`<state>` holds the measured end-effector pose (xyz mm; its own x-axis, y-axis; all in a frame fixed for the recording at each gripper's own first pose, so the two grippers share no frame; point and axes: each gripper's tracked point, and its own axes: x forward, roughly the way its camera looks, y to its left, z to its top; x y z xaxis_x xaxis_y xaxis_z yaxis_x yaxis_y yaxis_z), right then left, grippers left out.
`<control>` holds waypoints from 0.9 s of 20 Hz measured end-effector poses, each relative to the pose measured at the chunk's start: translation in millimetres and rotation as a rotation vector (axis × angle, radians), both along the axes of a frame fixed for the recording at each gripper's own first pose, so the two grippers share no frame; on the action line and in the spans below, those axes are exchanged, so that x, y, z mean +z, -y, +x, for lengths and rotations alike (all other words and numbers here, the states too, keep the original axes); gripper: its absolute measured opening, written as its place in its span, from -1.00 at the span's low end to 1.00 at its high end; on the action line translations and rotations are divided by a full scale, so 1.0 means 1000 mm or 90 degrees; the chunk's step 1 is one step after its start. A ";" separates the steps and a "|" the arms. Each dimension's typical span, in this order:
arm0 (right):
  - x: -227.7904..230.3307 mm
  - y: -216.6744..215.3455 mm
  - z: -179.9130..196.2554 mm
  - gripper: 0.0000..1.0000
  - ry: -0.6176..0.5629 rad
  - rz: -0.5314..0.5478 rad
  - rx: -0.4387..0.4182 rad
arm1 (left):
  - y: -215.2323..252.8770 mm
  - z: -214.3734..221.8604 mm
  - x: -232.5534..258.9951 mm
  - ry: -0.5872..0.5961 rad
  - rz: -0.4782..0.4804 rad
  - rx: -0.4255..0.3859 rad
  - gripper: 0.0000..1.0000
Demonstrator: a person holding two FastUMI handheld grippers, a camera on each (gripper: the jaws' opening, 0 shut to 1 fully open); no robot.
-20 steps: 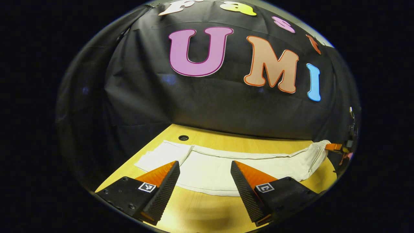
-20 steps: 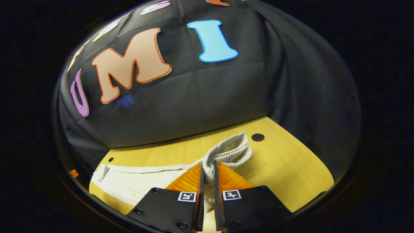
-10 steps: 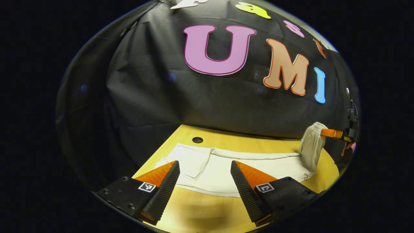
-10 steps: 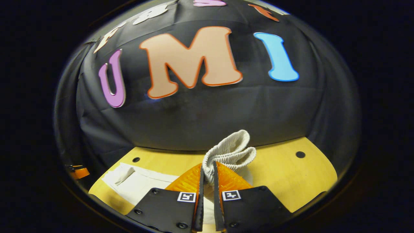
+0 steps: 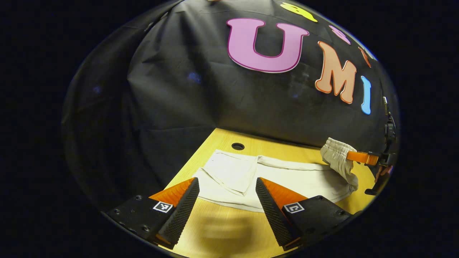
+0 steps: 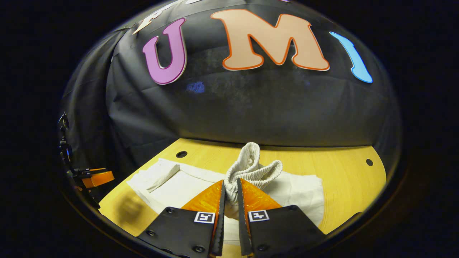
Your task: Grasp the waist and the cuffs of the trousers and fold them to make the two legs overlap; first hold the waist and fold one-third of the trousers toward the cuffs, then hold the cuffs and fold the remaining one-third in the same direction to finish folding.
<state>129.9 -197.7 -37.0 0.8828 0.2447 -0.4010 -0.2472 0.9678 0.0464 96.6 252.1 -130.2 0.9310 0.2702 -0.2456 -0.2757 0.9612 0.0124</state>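
White trousers [image 5: 287, 177]; yellow wood-grain table [image 6: 344, 179].

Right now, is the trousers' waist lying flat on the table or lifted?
Lifted: the right gripper pinches the bunched waist above the trousers.

The left gripper view looks from low over the bench's [image 5: 222, 229] near edge toward the wall. The right gripper view looks from close above the trousers [image 6: 168, 186]. Both views share the trousers and bench.
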 end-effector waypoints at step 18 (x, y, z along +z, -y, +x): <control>0.005 0.043 -0.035 0.84 -0.040 -0.028 -0.065 | -0.082 0.048 -0.089 -0.102 0.035 0.030 0.92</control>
